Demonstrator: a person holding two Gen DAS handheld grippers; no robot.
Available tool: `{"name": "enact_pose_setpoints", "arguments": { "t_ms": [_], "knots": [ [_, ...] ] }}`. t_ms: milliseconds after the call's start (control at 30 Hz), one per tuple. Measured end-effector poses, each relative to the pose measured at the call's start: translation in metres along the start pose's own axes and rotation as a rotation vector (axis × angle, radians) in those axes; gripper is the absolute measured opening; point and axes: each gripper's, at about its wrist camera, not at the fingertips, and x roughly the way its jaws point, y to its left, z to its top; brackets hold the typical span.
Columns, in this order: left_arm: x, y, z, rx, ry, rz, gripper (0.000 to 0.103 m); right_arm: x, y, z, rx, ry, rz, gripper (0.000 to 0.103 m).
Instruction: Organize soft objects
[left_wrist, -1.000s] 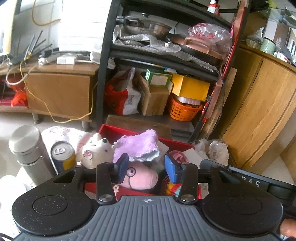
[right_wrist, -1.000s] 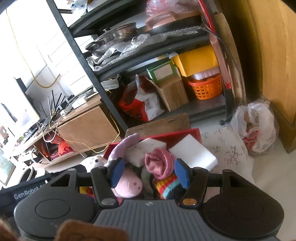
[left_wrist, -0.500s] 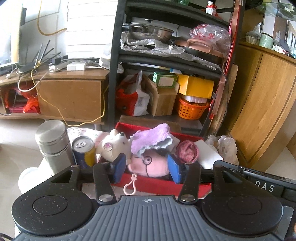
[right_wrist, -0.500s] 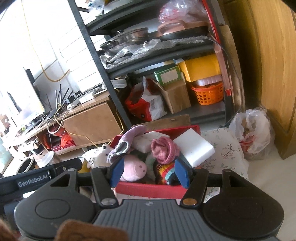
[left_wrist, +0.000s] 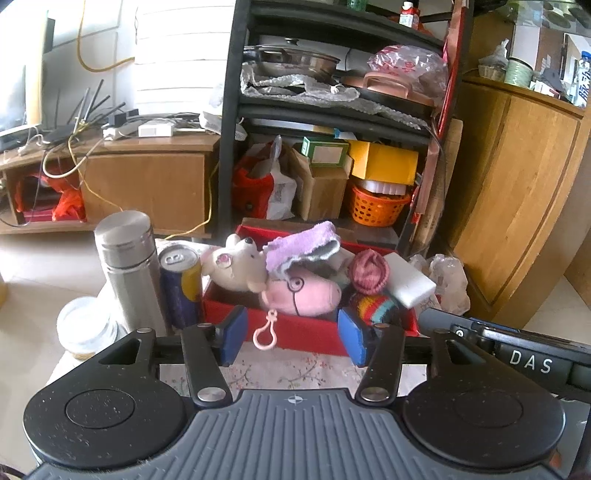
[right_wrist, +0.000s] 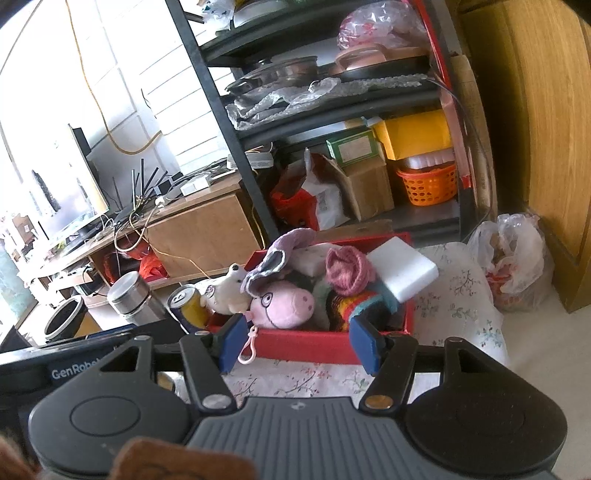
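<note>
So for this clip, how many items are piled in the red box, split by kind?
Plush toys: 2, white mouse and pink pig
Knitted or cloth pieces: 3, purple cloth, pink knit, striped knit
White foam blocks: 2 ()
Total: 7 visible in the red box

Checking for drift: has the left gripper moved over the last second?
Yes. The left gripper has drawn back from the red box: its fingertips were over the toys, and now sit before the box's front wall.

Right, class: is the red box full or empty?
Full. The red box is heaped above its rim with a pink pig plush, white plush, purple cloth and a white sponge.
</note>
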Motion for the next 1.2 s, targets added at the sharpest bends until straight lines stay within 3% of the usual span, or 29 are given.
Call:
{"name": "enact_pose_setpoints", "arguments": {
  "t_ms": [567,867,1200],
  "knots": [
    [-0.008,-0.005,-0.014,0.034,-0.027,0.059,0.069,-0.013,0.008,-0.008,-0.039,-0.050,-0.005,0.039],
    [-0.007,-0.006,-0.015,0.022,-0.028,0.056,0.077,-0.014,0.006,-0.009,-0.054,-0.075,-0.037,0.040],
    [-0.006,0.000,-0.014,-0.039,-0.026,0.038,0.077,-0.014,0.008,-0.009,-0.104,-0.106,-0.093,0.040]
  ]
}}
